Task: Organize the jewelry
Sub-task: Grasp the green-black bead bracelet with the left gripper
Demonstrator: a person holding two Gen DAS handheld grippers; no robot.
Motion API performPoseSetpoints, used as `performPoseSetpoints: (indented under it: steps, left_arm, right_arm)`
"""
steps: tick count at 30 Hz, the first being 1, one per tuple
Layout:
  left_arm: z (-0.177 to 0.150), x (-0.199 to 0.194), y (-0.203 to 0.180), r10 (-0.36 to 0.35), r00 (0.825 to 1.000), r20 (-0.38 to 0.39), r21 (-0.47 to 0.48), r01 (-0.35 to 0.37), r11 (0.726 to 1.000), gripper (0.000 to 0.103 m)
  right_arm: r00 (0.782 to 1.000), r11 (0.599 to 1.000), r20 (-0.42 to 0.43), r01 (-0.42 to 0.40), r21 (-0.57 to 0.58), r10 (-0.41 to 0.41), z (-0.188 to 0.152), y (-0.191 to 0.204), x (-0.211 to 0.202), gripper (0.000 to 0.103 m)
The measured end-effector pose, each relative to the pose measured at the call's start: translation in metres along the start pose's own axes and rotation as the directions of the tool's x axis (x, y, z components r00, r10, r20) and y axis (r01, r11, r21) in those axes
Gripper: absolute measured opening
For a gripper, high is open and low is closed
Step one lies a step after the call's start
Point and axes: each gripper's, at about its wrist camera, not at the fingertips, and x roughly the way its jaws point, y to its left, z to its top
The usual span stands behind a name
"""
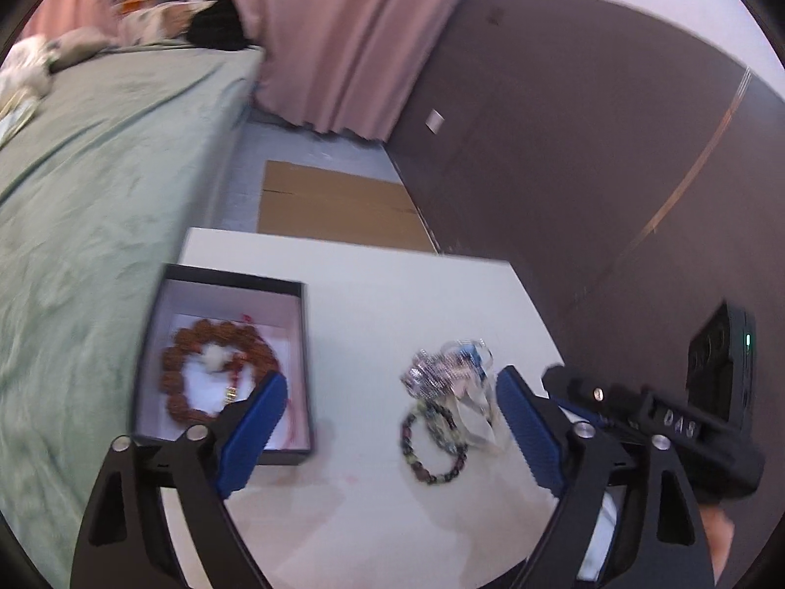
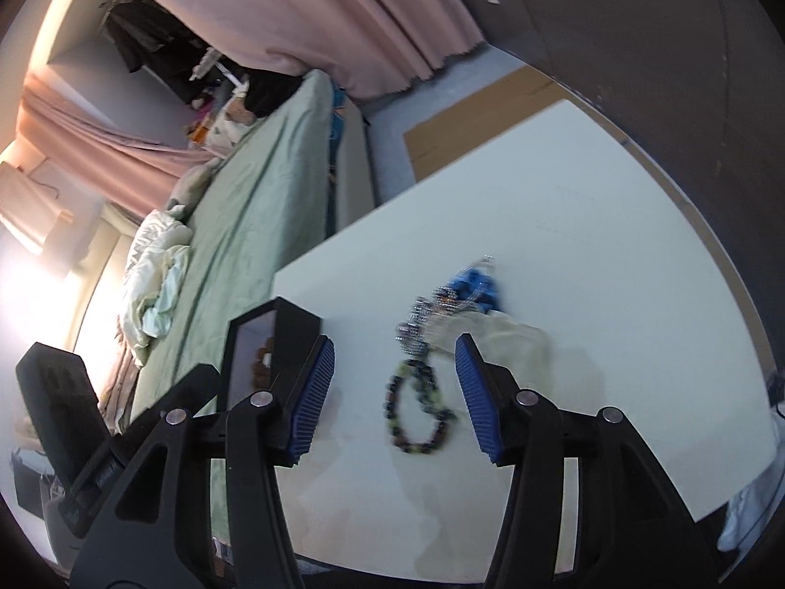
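Item: dark beaded bracelet, loose on the worktop mid-surface, straight ahead between my right hand-held gripper's part-open, empty jaws, loop stretched lengthwise away from me, black box leftward.

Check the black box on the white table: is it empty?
Not empty. The black box is lidless, and a brown bead bracelet lies on its pale lining; the dark bead bracelet lies outside, on the table.

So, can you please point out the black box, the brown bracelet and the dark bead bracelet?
black box [image 1: 301,343], left wrist view, on its right wall.
brown bracelet [image 1: 171,378], left wrist view, on the beads at its left side.
dark bead bracelet [image 2: 392,422], right wrist view, on its left beads.
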Motion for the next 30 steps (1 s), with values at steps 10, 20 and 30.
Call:
performPoseSetpoints:
  steps: [10,20,30]
  left_arm:
    - [-0.020,0.044,-0.034,-0.008,0.991,-0.131,0.091,0.020,0.996,0.055]
    - [-0.054,0.090,-0.063,0.045,0.966,-0.254,0.211,0.009,0.978,0.044]
    - [-0.071,0.120,-0.075,0.085,0.955,-0.284,0.249,-0.012,0.968,0.029]
  right_arm:
    - [0.998,0.997,-0.062,0.019,0.077,-0.014,0.000,-0.037,-0.005,0.052]
    - [0.995,0.997,-0.082,0.054,0.047,-0.050,-0.001,-0.043,-0.019,0.070]
    - [0.986,0.990,-0.108,0.136,0.047,-0.131,0.002,-0.049,-0.015,0.074]
